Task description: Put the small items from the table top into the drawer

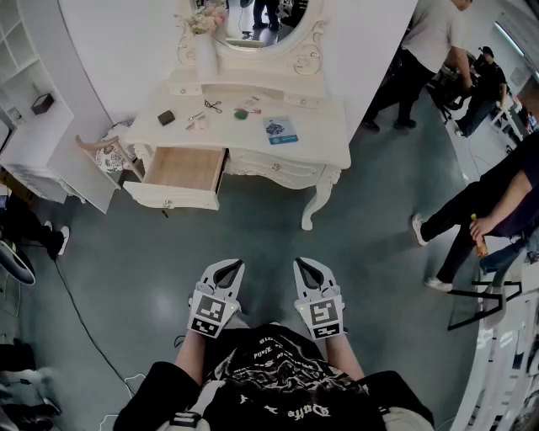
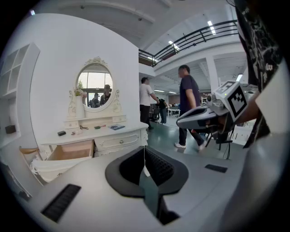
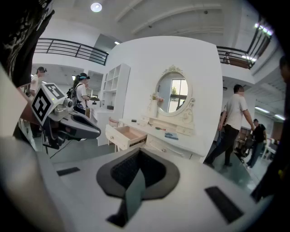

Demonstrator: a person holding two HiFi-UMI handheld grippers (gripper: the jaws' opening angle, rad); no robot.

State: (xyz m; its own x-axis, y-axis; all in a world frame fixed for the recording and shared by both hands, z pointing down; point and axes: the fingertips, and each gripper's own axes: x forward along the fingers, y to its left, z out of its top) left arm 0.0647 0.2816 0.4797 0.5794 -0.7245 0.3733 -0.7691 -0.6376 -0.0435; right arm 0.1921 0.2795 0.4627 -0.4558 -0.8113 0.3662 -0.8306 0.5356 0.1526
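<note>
Small items lie on the white dressing table (image 1: 320, 126): a black box (image 1: 166, 118), scissors (image 1: 212, 106), a green piece (image 1: 242, 113) and a blue booklet (image 1: 280, 130). Below the table's left side its wooden drawer (image 1: 181, 171) stands pulled out and looks empty. My left gripper (image 1: 233, 264) and right gripper (image 1: 301, 263) are both shut with nothing in them, held side by side close to my body, well short of the table. The left gripper view shows the shut left gripper (image 2: 144, 147) with the drawer (image 2: 70, 150) far ahead. In the right gripper view the right gripper (image 3: 139, 151) is shut too.
An oval mirror (image 1: 253, 21) and a vase of flowers (image 1: 206, 34) stand at the table's back. White shelving (image 1: 34, 126) and a chair (image 1: 105, 151) are to its left. People stand at the right (image 1: 429, 50). A black cable (image 1: 80, 320) trails over the grey floor.
</note>
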